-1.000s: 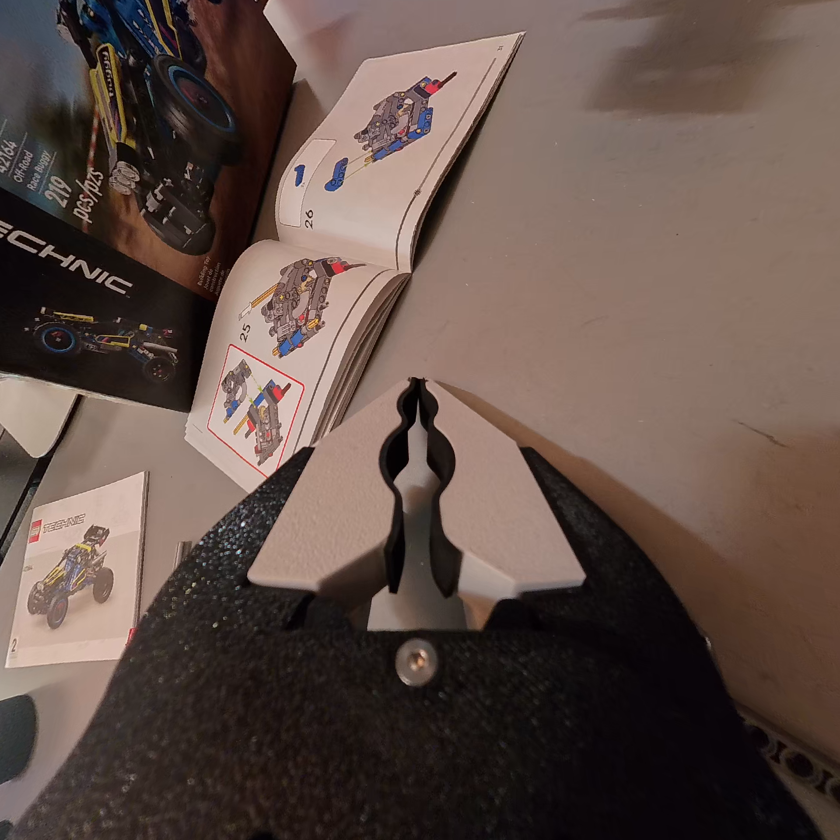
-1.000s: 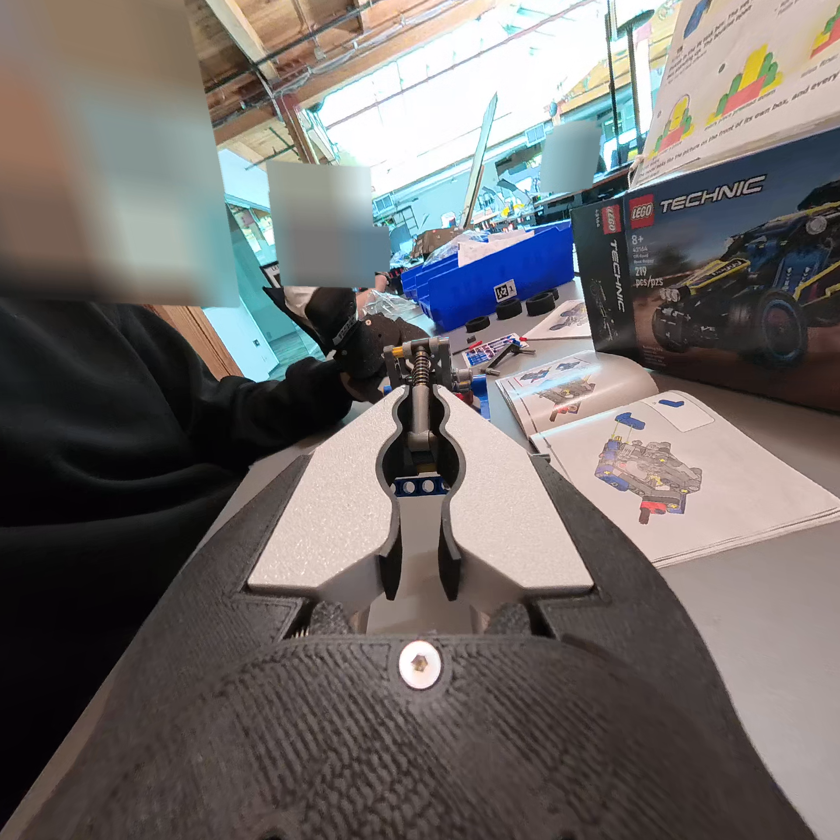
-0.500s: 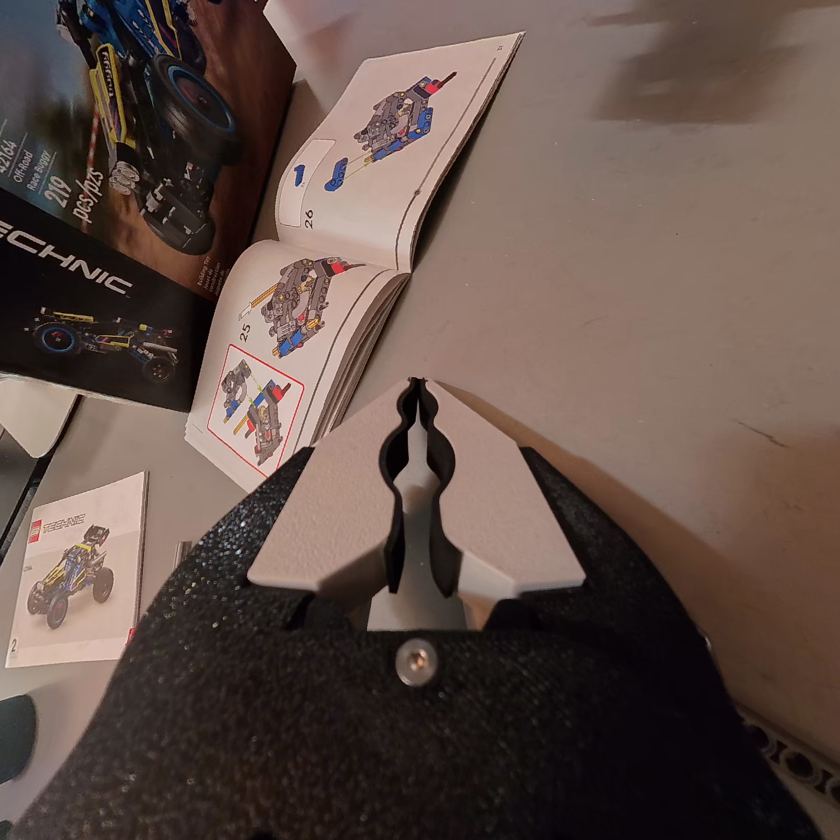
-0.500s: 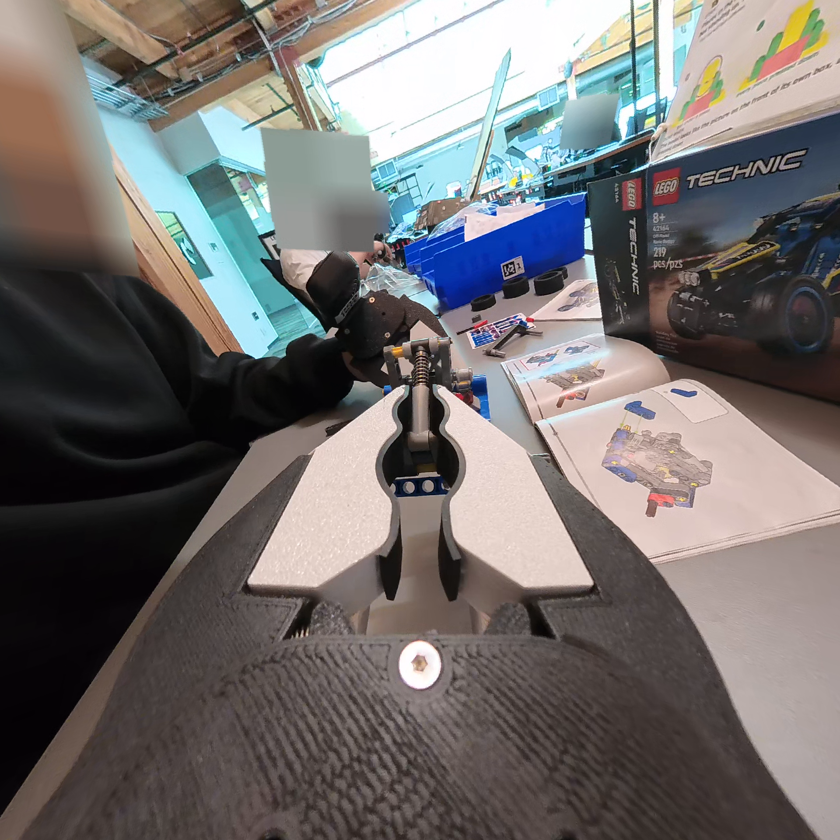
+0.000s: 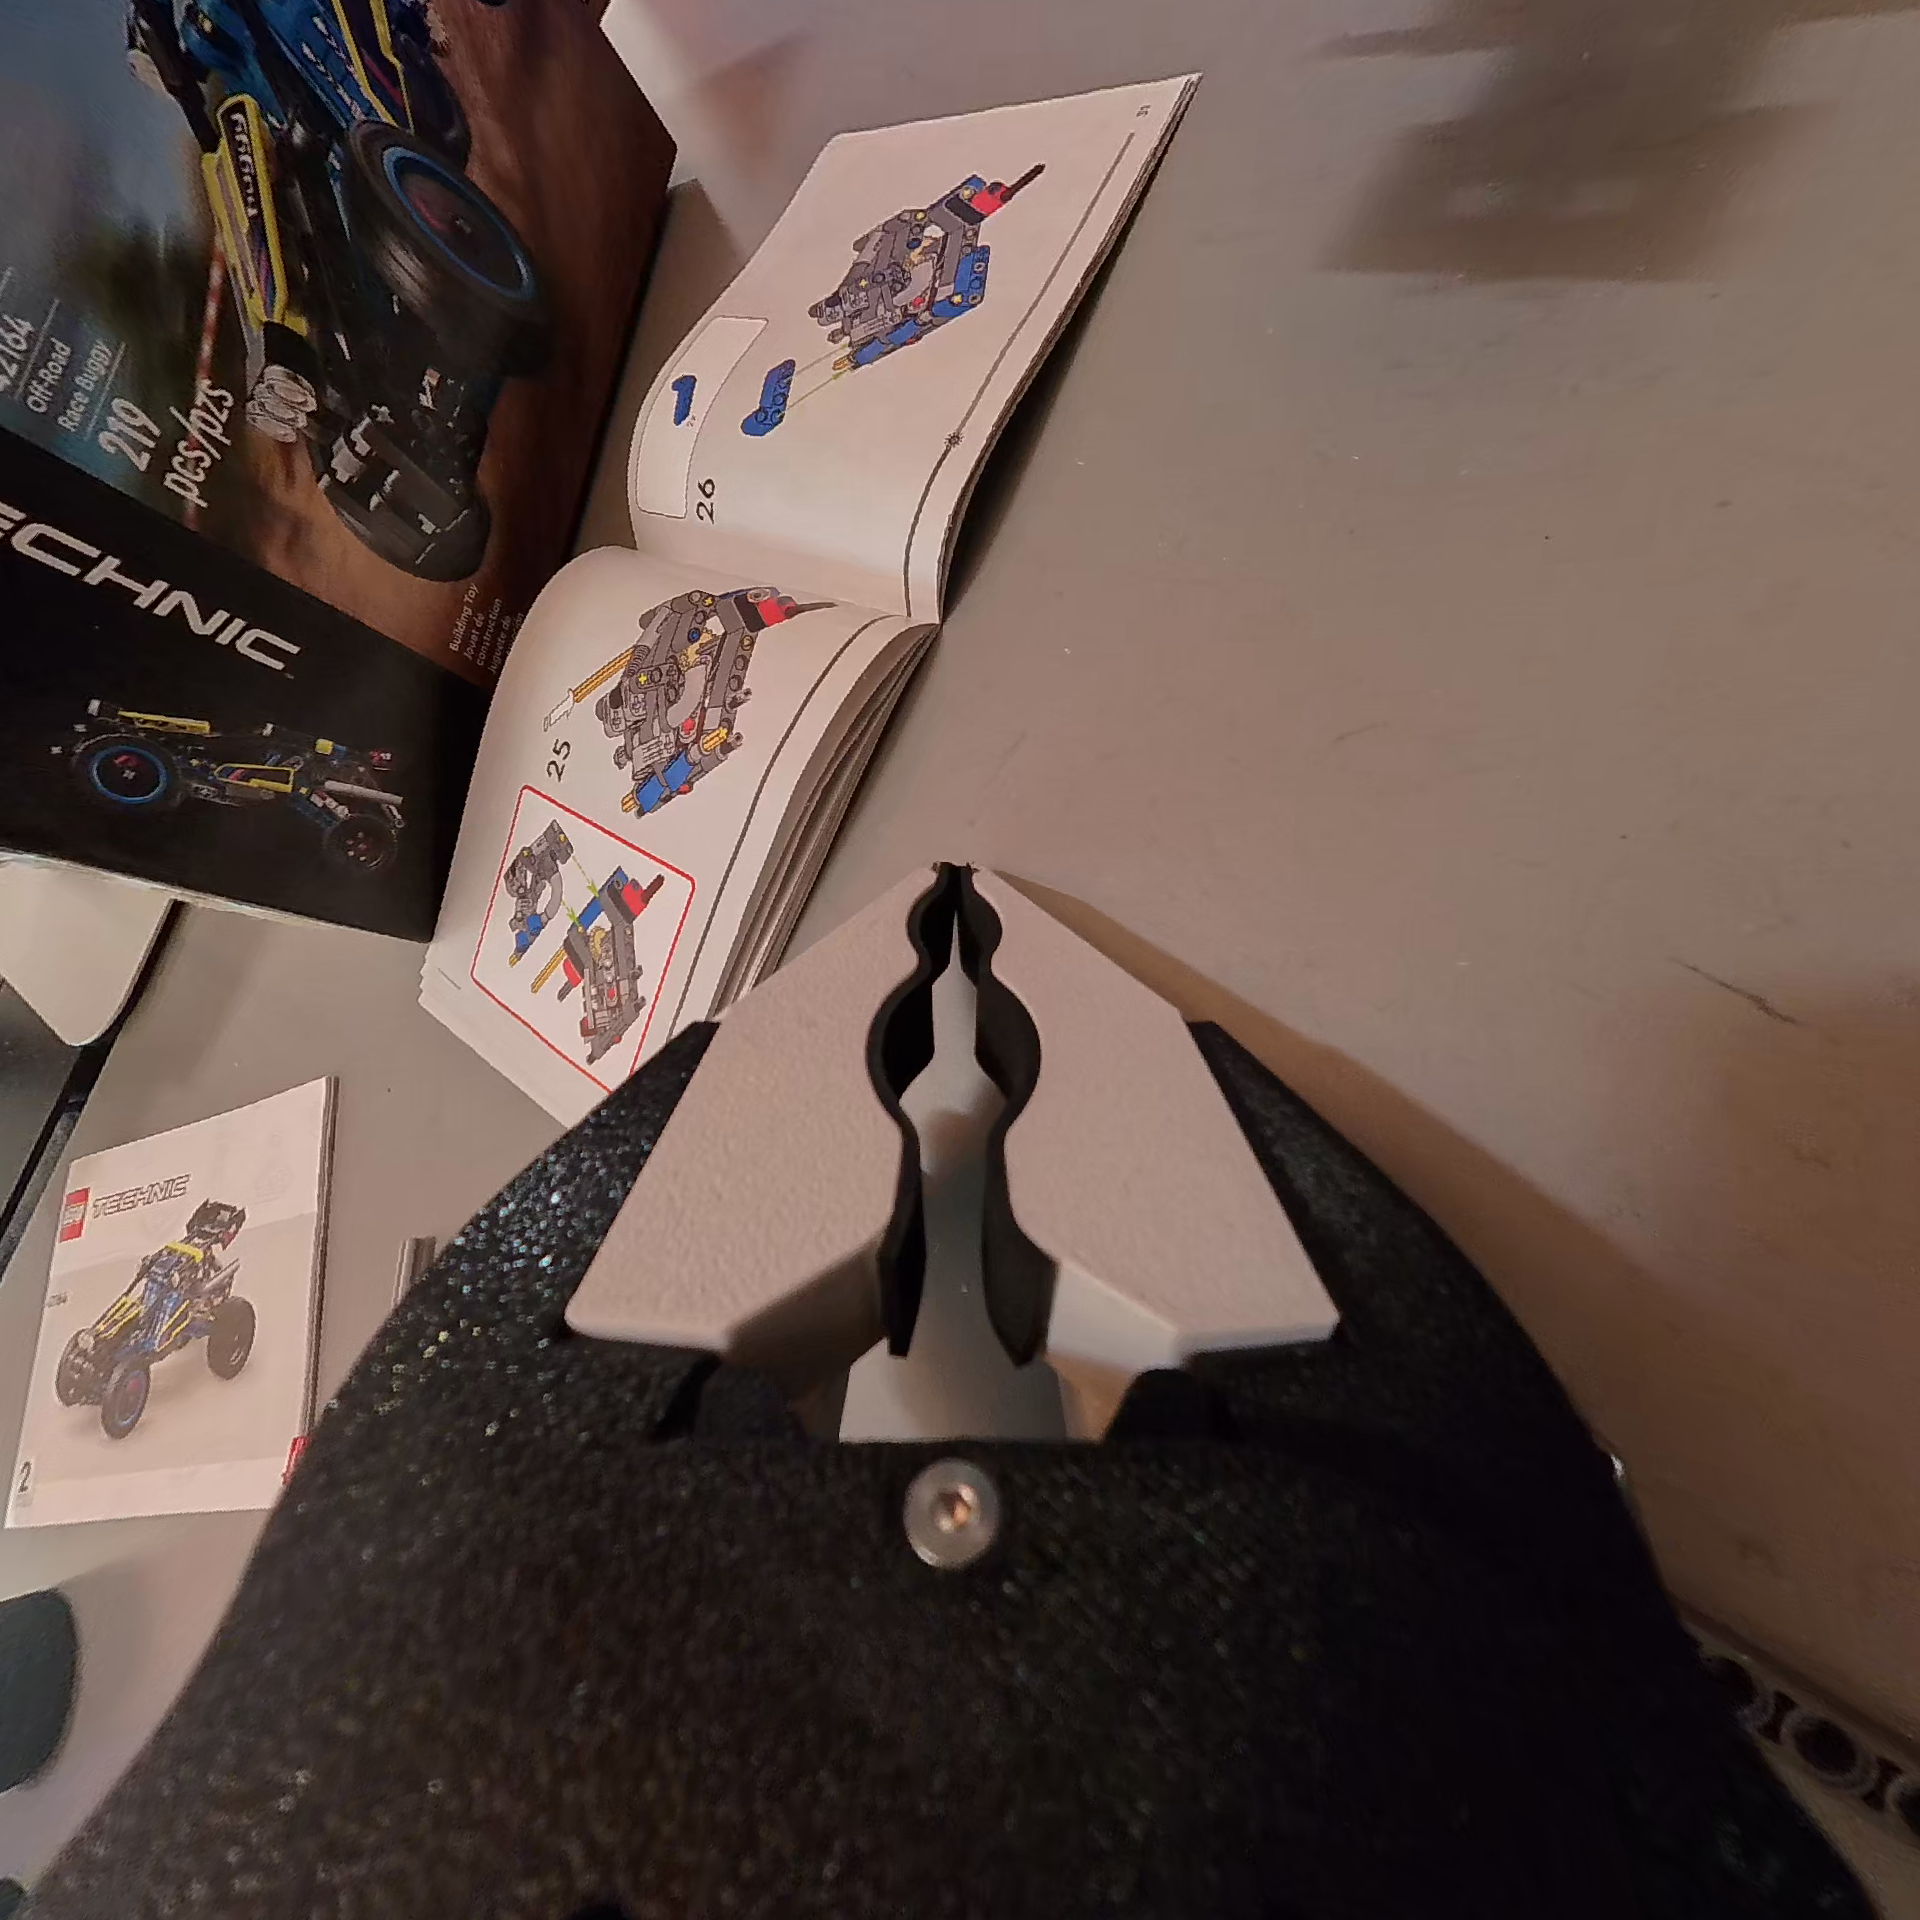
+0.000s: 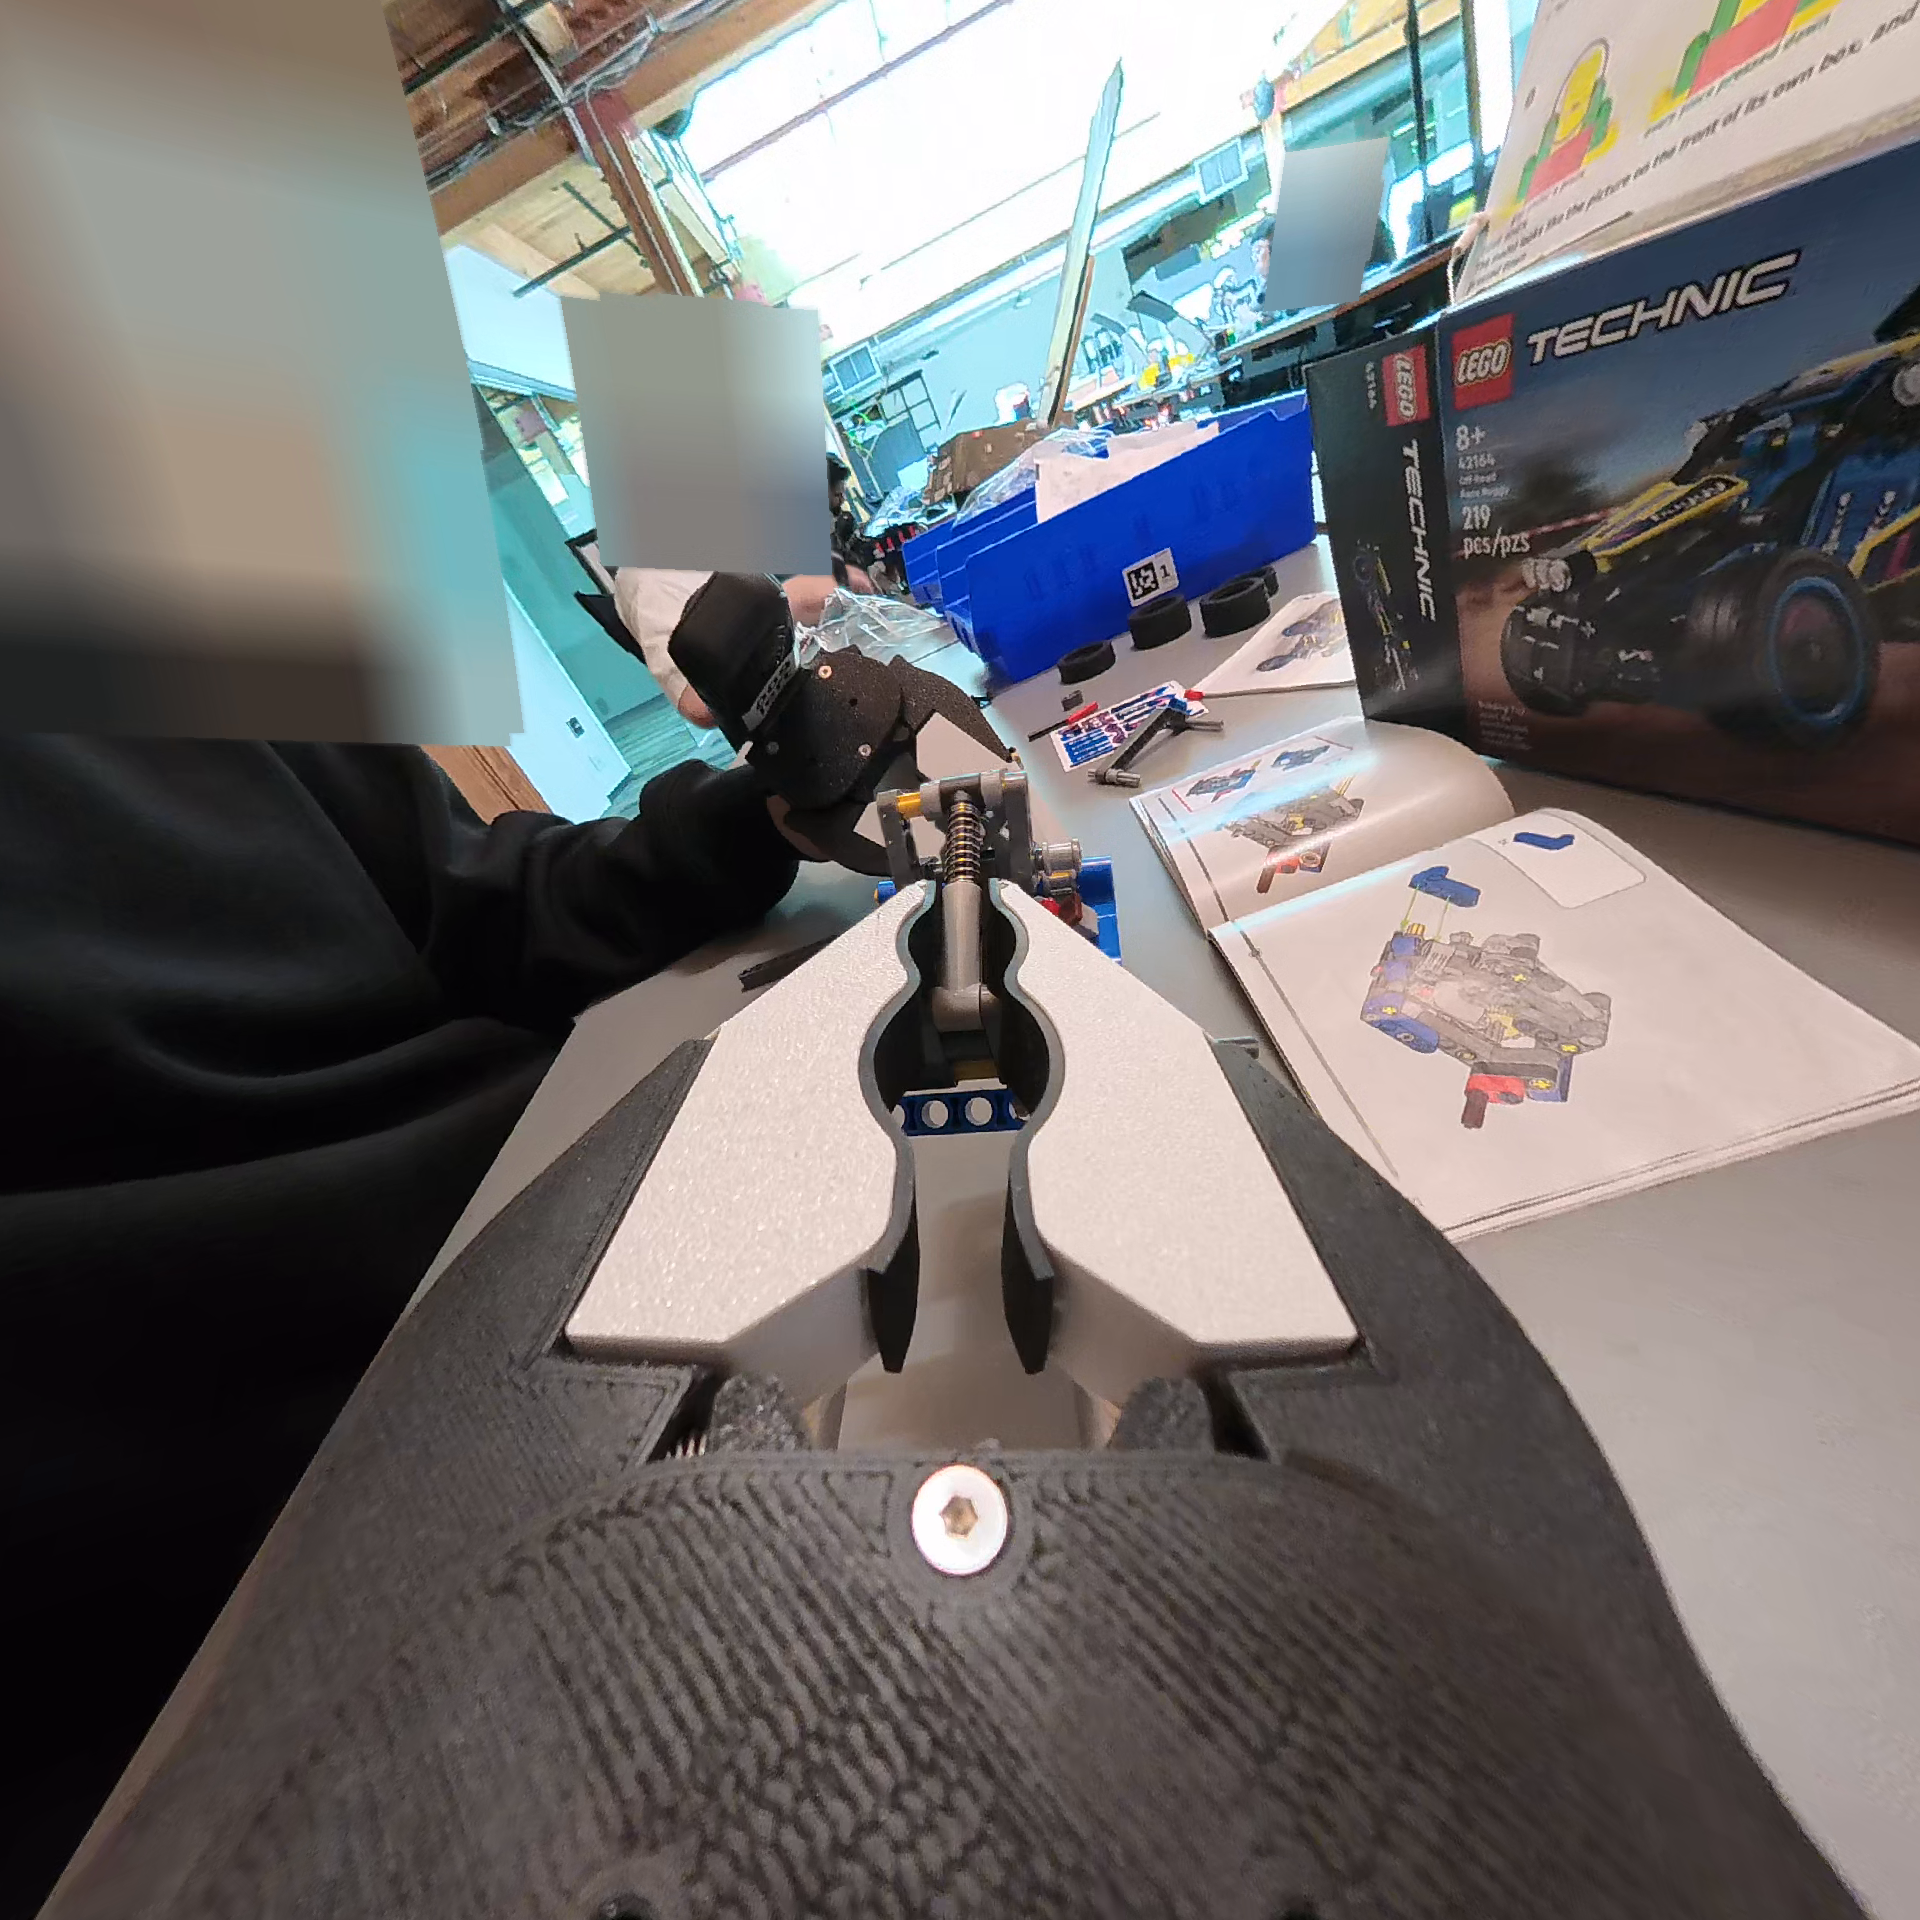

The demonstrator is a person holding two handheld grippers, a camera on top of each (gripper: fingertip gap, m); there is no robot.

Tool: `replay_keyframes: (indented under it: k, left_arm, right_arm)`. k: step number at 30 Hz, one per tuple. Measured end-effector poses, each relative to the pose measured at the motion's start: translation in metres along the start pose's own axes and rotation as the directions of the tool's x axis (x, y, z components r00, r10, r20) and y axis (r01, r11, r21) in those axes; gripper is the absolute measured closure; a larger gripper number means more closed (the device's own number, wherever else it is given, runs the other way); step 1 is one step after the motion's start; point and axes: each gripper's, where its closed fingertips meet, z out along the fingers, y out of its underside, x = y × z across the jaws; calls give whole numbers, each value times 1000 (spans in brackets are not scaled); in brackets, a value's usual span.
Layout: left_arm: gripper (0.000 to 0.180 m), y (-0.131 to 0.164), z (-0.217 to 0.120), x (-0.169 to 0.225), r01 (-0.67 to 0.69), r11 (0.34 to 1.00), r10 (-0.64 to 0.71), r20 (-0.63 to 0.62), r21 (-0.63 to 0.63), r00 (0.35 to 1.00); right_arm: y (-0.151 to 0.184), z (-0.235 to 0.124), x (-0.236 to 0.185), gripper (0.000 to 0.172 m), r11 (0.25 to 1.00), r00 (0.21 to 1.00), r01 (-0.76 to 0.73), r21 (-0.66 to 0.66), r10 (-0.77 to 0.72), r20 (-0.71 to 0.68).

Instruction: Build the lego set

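Observation:
My left gripper [image 5: 954, 871] is shut, its fingertips meeting just above the grey table [image 5: 1455, 727], right of an open instruction booklet [image 5: 727, 727]. It also shows in the right wrist view [image 6: 831, 727], held in a black-sleeved hand behind the model. My right gripper [image 6: 961, 896] is shut on the grey shock absorber of a partly built brick model [image 6: 956, 821]. The model has a grey frame, a metal spring and blue beams. Both pads press on the absorber's grey barrel, and a blue beam [image 6: 961, 1114] shows below between the fingers.
A toy set box [image 6: 1662, 499] stands at the right behind the open booklet [image 6: 1507, 987]. Blue bins [image 6: 1122, 540], black tyres [image 6: 1158, 623], a sticker sheet [image 6: 1122, 717] and loose parts lie farther back. A small closed booklet [image 5: 177, 1299] lies at the left. A person's dark sleeve [image 6: 416, 935] fills the left.
The right wrist view has shifted a little while the model stays in my right grasp. The left gripper has stayed shut and still.

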Motion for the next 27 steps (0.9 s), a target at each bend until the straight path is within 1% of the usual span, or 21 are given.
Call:
replay_keyframes:
  k: [4,13,19,20,23,25,27]
  left_arm:
    - [180,0,0,0,0,1000,0,0,0,1000]
    - [180,0,0,0,-2,1000,2,-1,-4,1000]
    - [180,0,0,-3,35,999,-35,-4,-4,999]
    - [171,-1,-1,-7,39,999,-39,11,7,999]
    - [163,-9,-11,-25,36,998,-38,38,48,999]
    - [156,-4,-11,-35,35,999,-35,3,19,999]
    - [149,1,-7,-55,36,999,-36,29,-2,999]
  right_arm:
    - [1,0,3,168,1000,1000,-5,-1,5,-16]
    - [17,-10,12,168,988,986,65,-137,-85,-144]
    - [25,-10,22,168,971,963,111,-214,-158,-220]
    - [26,-9,22,168,967,960,116,-226,-168,-225]
    - [29,-7,24,168,957,955,123,-262,-186,-232]
    - [35,-4,27,168,944,952,138,-300,-209,-222]
    - [44,-1,26,168,923,948,154,-354,-239,-211]
